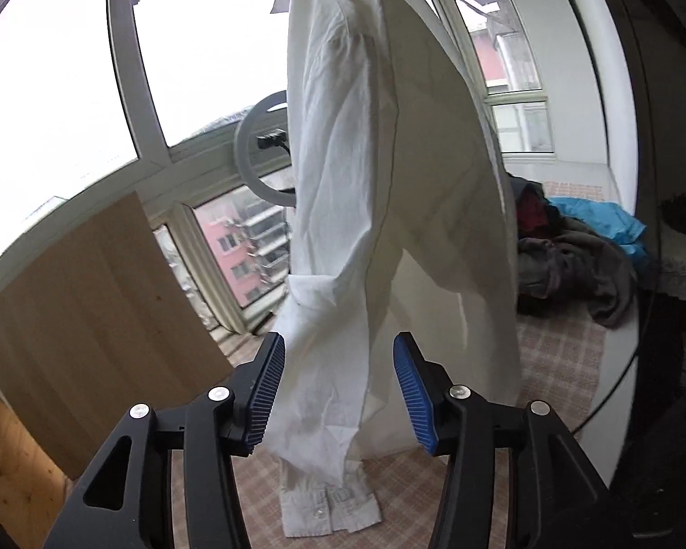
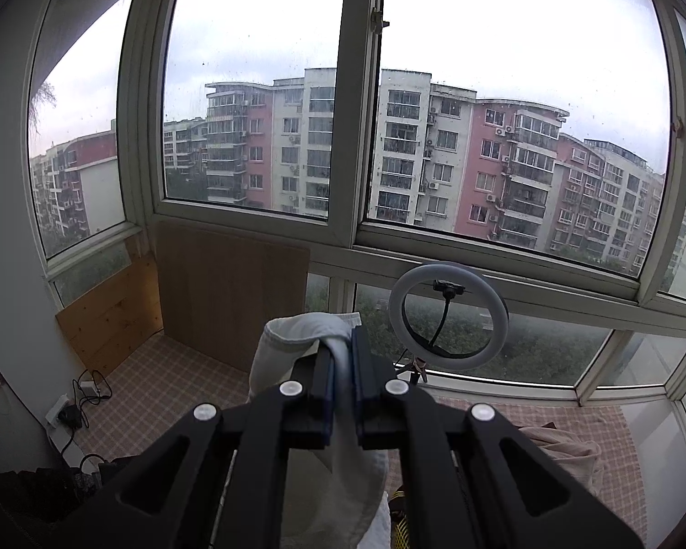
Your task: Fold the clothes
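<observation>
A white long-sleeved shirt [image 1: 343, 137] hangs full length from above in the left wrist view, its buttoned cuff [image 1: 329, 508] resting on the checked mat. My left gripper [image 1: 338, 343] is open, with the hanging sleeve between its blue pads [image 1: 265, 393]. The left pad brushes the cloth and the right pad stands apart from it. In the right wrist view my right gripper [image 2: 341, 343] is shut on a bunched fold of the white shirt [image 2: 292, 334], which droops under the jaws.
A ring light [image 2: 448, 315] on a stand is by the big windows. A wooden board [image 1: 91, 297] leans at the left. A pile of dark and blue clothes [image 1: 581, 247] lies at the right on the checked mat [image 1: 558, 357]. Cables and a power strip [image 2: 77, 402] sit at the left wall.
</observation>
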